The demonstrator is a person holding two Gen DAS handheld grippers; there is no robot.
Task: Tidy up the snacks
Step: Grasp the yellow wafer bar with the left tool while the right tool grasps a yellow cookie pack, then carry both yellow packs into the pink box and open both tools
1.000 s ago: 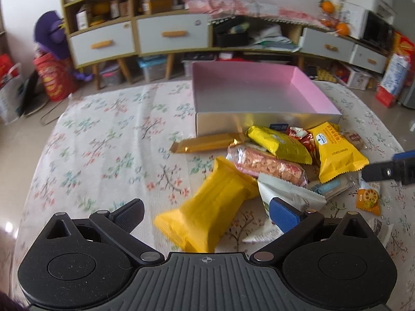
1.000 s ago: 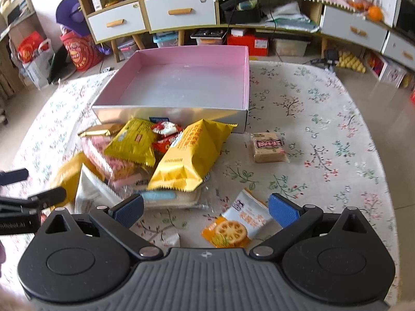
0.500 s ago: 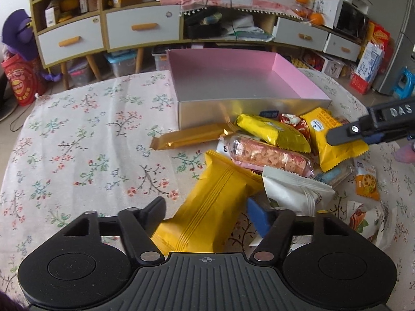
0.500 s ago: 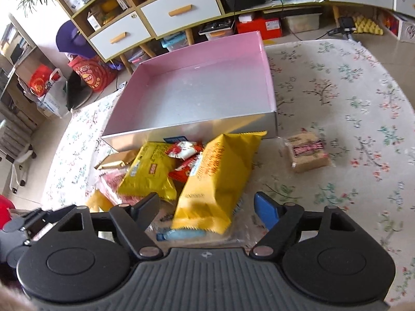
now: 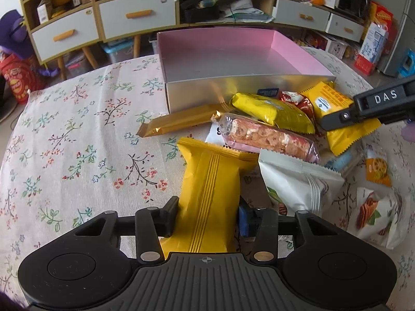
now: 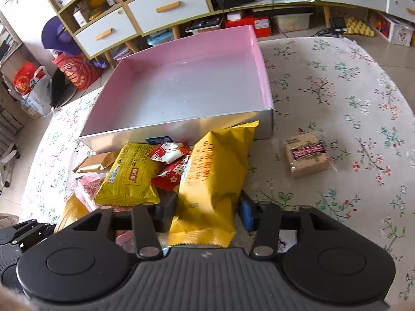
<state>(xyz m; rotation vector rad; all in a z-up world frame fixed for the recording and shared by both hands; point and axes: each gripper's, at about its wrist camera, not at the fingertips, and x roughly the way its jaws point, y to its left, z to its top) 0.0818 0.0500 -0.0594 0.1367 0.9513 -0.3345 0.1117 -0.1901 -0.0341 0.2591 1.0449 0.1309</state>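
Box (image 5: 233, 59): pink inside, silver outside, open, empty, on the flowered cloth.
Snack pile (image 5: 269, 129): mixed packets heaped against the box's near wall.
Yellow striped packet (image 5: 210, 197): nearest, lying lengthwise.
Brown biscuit pack (image 6: 307, 154): alone, apart from the pile.

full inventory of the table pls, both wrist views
box: 1, pink inside, silver outside, far side of table.
striped yellow pack: 1, between left gripper's jaws.
printed yellow bag: 1, against box front, between right gripper's jaws.
yellow pouch: 1, in pile.
red wrappers: 2, in pile.
gold bar: 1, by box corner.
pink cracker sleeve: 1, in pile.
white bag: 1, near side.
brown biscuit pack: 1, alone.
left gripper: closing.
right gripper: closing.
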